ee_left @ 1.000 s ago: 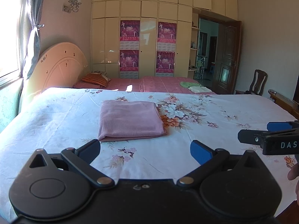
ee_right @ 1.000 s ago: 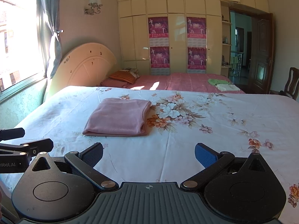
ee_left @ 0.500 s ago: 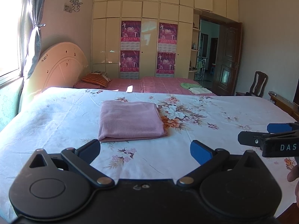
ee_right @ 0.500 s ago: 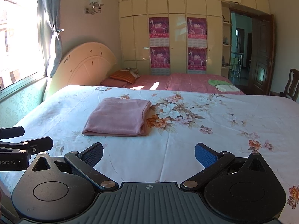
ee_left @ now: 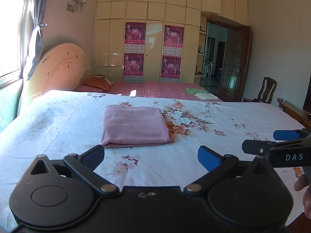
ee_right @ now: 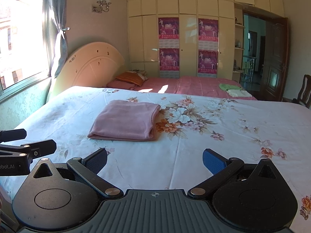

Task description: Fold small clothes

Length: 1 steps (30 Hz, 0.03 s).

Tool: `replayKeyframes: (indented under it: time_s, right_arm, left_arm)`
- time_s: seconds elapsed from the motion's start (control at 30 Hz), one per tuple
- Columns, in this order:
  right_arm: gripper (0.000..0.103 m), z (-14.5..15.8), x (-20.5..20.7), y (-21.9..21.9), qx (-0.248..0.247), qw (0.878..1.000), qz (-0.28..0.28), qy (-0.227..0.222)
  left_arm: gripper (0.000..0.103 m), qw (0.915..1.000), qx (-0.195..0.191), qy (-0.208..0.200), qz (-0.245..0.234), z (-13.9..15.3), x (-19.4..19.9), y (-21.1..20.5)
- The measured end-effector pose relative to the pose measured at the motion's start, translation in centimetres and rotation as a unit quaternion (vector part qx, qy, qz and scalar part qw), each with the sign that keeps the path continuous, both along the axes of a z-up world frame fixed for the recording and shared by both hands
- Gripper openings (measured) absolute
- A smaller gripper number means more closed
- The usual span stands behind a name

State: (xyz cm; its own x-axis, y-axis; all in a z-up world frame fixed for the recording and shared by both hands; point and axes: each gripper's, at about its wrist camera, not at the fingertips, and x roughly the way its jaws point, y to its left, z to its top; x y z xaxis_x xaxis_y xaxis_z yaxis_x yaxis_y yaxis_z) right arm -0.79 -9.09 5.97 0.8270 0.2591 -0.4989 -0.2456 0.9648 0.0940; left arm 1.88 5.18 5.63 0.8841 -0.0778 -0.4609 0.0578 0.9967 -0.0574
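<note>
Fingers of the left gripper stood spread and empty above a floral bedsheet, a folded pink cloth lying ahead. That view alone caught a wooden chair whole and a fingertip. The right gripper, likewise spread wide and empty, faced the cloth and showed the sunlit window in full.

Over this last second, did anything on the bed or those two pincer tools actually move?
Nothing visibly changed. The pink cloth lies folded on the flowered bedsheet, just as before. The left gripper and the right gripper both hang open short of the cloth, touching nothing; neither took hold of anything or let anything go. The views drifted only a hair.
</note>
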Motion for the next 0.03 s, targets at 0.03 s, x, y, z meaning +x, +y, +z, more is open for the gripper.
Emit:
replayKeyframes:
  time_s: [0.03]
  right_arm:
    - [0.103, -0.02, 0.02, -0.02, 0.0, 1.0, 0.0, 0.0]
  left_arm:
    - [0.102, 1.0, -0.002, 0.001, -0.001, -0.03, 0.01, -0.08]
